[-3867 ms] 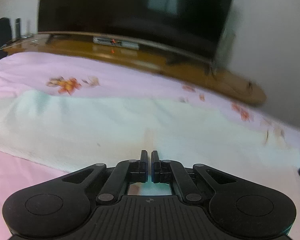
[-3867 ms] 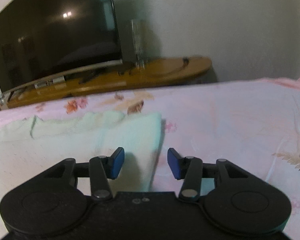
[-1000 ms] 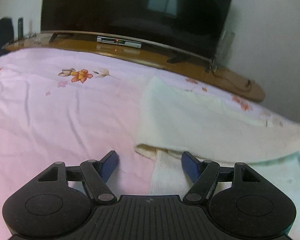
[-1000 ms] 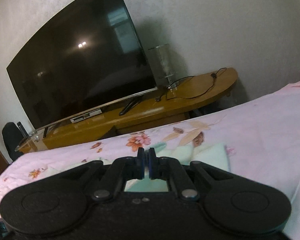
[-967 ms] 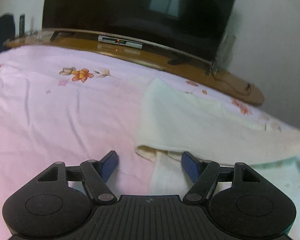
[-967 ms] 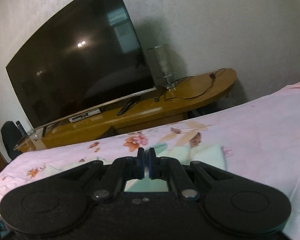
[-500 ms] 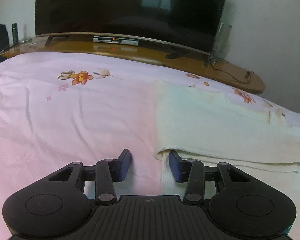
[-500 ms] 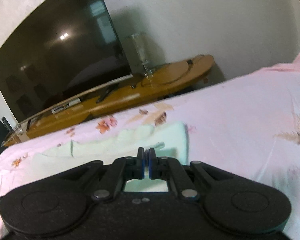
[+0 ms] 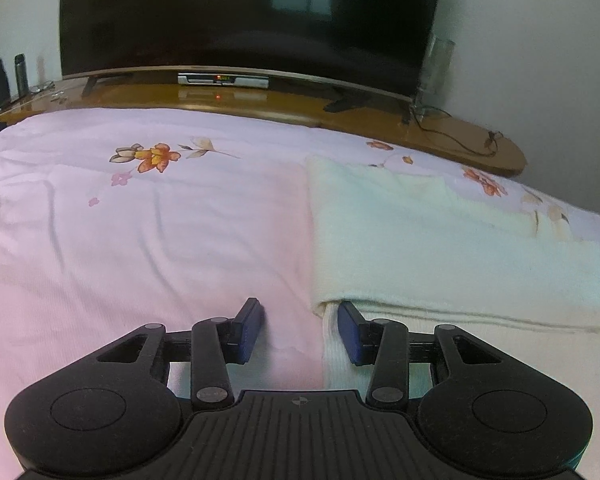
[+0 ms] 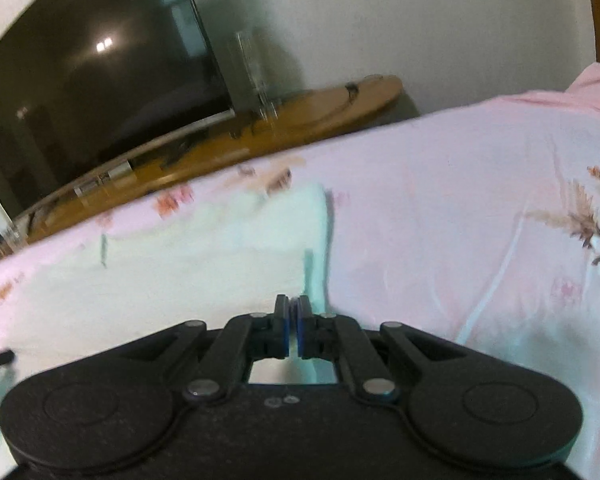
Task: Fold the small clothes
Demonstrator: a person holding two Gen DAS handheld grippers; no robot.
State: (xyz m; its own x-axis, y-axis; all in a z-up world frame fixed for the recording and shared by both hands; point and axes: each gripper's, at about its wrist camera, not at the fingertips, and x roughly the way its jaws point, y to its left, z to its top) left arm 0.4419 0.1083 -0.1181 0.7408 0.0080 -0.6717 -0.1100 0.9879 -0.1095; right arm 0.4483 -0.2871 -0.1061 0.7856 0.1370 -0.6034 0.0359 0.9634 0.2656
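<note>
Pale cream-mint folded terry garment (image 9: pixel 440 240) lies flat on pink floral-print bedsheet (image 9: pixel 160 232), upper layer doubled over lower one, fold edge facing left gripper. Left gripper (image 9: pixel 300 330) – jaws apart, empty, straddling garment's near left corner. Right gripper (image 10: pixel 293 330) – jaws closed, pinching garment's right edge (image 10: pixel 220 256). Behind bed: long wooden TV stand (image 9: pixel 260 100), large dark curved television (image 9: pixel 252 16).
</note>
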